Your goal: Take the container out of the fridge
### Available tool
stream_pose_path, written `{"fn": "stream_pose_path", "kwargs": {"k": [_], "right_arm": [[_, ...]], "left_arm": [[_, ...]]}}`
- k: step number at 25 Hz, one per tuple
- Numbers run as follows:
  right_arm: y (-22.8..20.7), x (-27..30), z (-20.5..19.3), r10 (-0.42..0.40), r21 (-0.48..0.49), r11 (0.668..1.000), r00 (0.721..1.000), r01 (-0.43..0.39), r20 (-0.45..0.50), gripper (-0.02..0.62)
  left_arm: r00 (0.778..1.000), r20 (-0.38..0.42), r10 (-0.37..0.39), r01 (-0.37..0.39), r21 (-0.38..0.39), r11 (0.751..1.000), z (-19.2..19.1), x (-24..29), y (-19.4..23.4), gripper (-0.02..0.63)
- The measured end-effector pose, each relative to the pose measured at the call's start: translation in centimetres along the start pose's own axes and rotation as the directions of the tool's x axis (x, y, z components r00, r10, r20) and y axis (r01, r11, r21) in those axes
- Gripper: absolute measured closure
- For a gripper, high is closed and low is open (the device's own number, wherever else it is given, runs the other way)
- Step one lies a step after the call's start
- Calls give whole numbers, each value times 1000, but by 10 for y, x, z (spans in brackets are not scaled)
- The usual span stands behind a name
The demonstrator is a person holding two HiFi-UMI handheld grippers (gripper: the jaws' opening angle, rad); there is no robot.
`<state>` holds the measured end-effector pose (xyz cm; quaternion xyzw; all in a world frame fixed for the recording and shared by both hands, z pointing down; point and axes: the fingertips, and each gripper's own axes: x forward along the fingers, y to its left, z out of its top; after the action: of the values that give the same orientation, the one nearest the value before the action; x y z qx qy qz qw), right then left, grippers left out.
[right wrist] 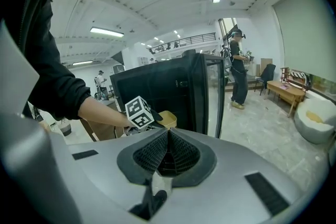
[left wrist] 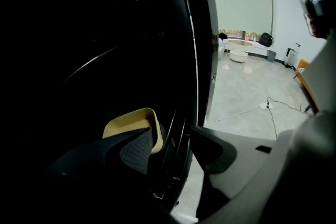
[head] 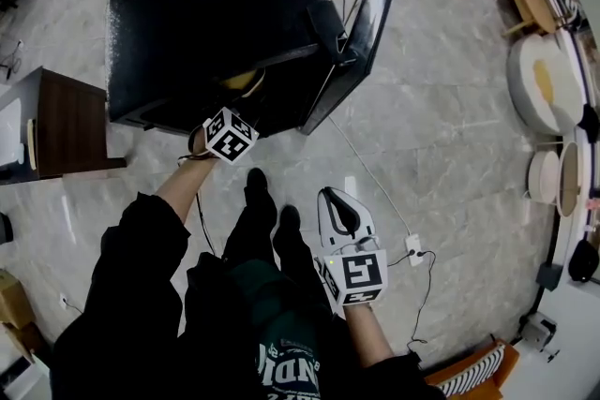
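At the front of the open fridge, we see the left gripper reaching into the dark compartment, jaws spread wide, nothing clamped. The yellow container sits inside the fridge, just behind the jaw on the left of the left gripper view; we can't tell if they touch. The door stands open on the head view's right. The right gripper hangs back by our legs, jaws pressed together, empty.
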<state>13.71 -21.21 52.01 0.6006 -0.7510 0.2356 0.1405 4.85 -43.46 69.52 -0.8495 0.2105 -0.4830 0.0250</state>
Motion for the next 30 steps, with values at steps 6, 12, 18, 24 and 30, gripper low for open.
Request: {"fn": "stream_pose_path", "kwargs": {"k": [6, 12, 18, 24, 30], "right_arm": [[-11, -2, -5, -38, 36, 999, 999, 38, -6, 558], [-23, -10, -12, -74, 52, 996, 997, 75, -20, 558], [-37, -24, -26, -117, 75, 990, 992, 120, -46, 558], [-40, -22, -29, -120, 91, 988, 992, 124, -45, 558], [-41, -24, -30, -125, 104, 986, 991, 129, -45, 558]], "left_arm": [[999, -35, -4, 4, -14, 1000, -4, 24, 10, 385], [997, -82, 9, -9, 0, 1000, -9, 44, 17, 394], [990, -137, 29, -31, -15, 999, -12, 62, 32, 405], [986, -170, 4, -6, -10, 1000, -14, 74, 30, 426], [978, -208, -16, 17, 2, 1000, -20, 79, 30, 470]]}}
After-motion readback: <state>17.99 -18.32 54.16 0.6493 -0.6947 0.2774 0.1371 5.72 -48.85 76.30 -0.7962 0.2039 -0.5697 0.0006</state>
